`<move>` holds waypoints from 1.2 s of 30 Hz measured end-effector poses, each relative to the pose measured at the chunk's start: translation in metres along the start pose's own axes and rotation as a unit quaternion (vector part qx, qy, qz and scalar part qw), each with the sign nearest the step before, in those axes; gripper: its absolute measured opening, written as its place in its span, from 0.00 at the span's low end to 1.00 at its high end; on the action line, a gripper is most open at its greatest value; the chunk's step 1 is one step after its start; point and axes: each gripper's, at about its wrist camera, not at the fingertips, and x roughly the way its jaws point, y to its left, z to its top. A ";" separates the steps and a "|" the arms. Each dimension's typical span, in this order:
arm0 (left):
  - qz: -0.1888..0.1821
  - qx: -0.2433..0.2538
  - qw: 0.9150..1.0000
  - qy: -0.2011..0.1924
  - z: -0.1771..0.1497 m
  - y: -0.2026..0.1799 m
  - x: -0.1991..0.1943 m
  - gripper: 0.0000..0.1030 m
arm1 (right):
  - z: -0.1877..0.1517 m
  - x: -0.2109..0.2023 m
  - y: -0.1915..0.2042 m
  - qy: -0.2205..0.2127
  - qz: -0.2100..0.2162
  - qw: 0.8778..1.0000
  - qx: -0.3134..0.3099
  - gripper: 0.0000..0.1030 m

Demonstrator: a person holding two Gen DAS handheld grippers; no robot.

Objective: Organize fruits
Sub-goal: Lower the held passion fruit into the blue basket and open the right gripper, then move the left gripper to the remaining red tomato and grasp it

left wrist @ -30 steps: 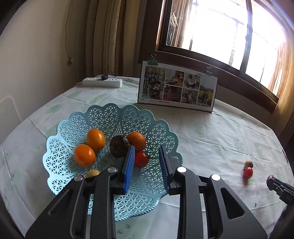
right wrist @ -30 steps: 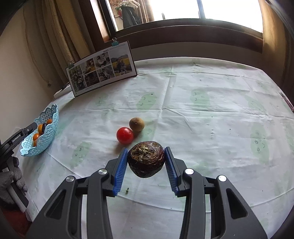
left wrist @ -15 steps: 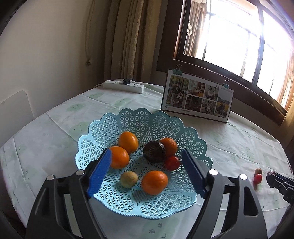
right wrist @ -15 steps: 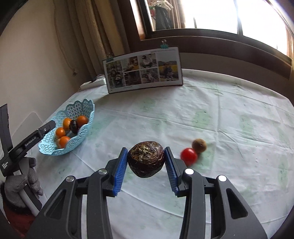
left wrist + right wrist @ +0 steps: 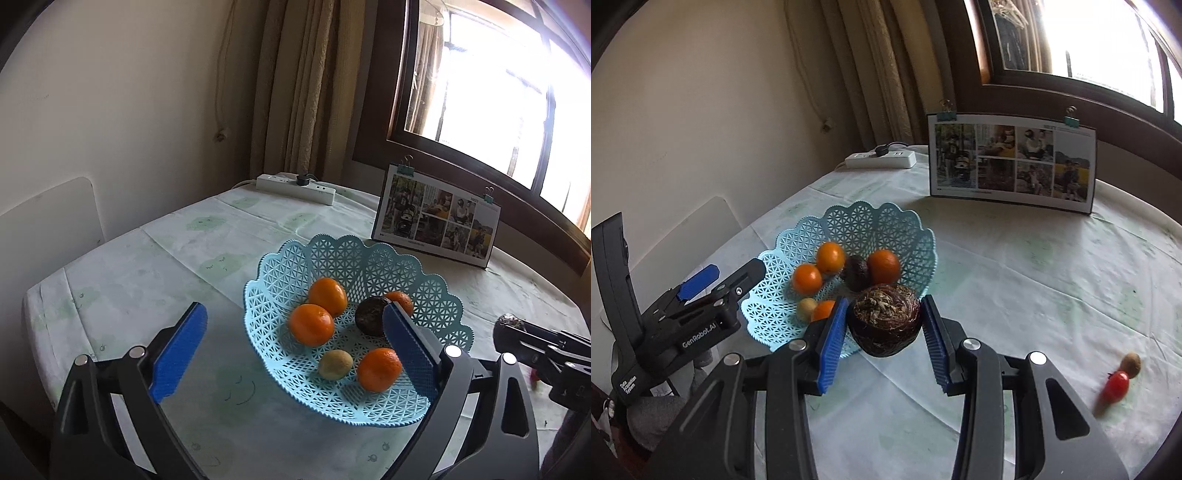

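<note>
Seen from the left wrist, the left tongs (image 5: 291,350) are spread wide and empty before the blue basket (image 5: 280,273). Seen from the right wrist, a dark fruit (image 5: 884,319) is clamped in the right tongs (image 5: 884,338) near the basket's rim; it should be lowered gently into a gap. "GenRobot.AI" is read on the left tongs.

Light-blue lattice basket (image 5: 916,236), scalloped rim, sits upright on the counter, left-centre of the right wrist frame. Inside: four oranges (image 5: 311,324), one dark round fruit (image 5: 369,315) toward the back, one small tan-yellow fruit (image 5: 335,364) at the front. Large dark-maroon fruit (image 5: 884,320), rough fibrous top facing the camera, is pinched between blue fingers (image 5: 833,345) at the basket's near rim, off the counter. Red tomato (image 5: 1115,386) and small brown fruit (image 5: 1131,364) lie touching, lower right, well apart from the basket.
</note>
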 end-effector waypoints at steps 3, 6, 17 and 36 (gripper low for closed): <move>0.003 -0.006 1.000 0.000 0.000 0.007 -0.001 0.94 | 0.005 0.014 0.009 0.006 0.006 1.000 -0.003 0.40; 0.004 -0.011 1.000 0.002 0.000 0.012 0.000 0.94 | 0.009 0.025 0.014 0.014 0.013 1.000 -0.004 0.40; 0.004 -0.021 1.000 0.003 0.002 0.012 0.003 0.97 | 0.009 0.029 0.004 0.015 0.010 1.000 0.009 0.41; -0.026 0.017 1.000 0.007 0.003 -0.030 0.003 0.97 | -0.006 -0.003 -0.039 -0.004 -0.015 0.999 0.052 0.46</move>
